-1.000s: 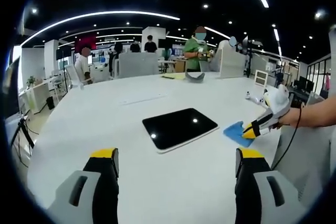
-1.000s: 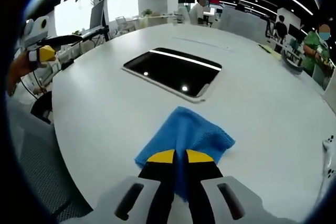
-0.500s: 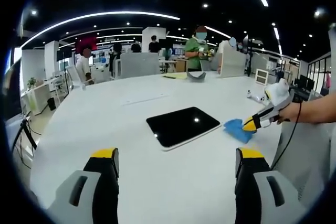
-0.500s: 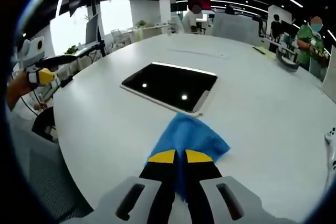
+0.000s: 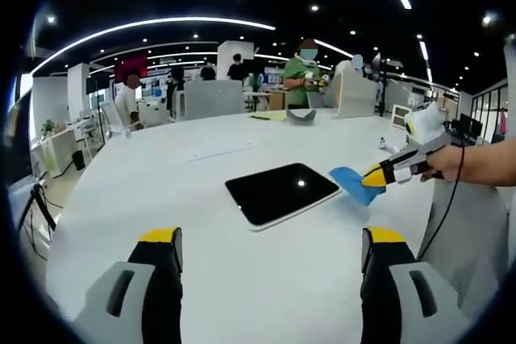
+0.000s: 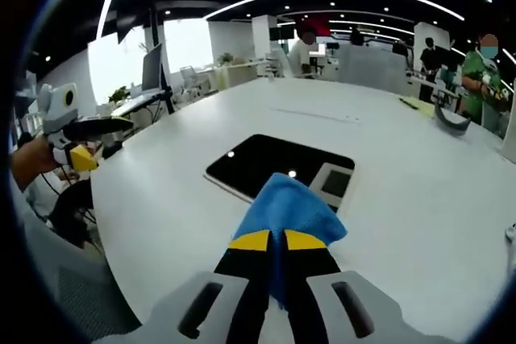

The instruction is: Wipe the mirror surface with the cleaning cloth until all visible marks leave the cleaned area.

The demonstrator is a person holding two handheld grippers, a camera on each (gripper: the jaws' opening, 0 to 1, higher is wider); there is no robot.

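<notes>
A wide white table (image 5: pixel 145 199) stands in a bright open office with people beyond. The dark mirror (image 5: pixel 280 192) lies flat at its middle. The right gripper (image 6: pixel 268 241) pinches the blue cloth (image 6: pixel 290 207), seemingly lifted over the mirror's edge and hiding part of it. The left gripper (image 5: pixel 271 241) has its jaws wide apart, holding nothing.

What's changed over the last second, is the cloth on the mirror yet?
The right gripper, shut on the blue cloth, has lifted it off the table and carried it to the mirror edge. The mirror stayed flat; the left gripper stayed open, holding nothing.
</notes>
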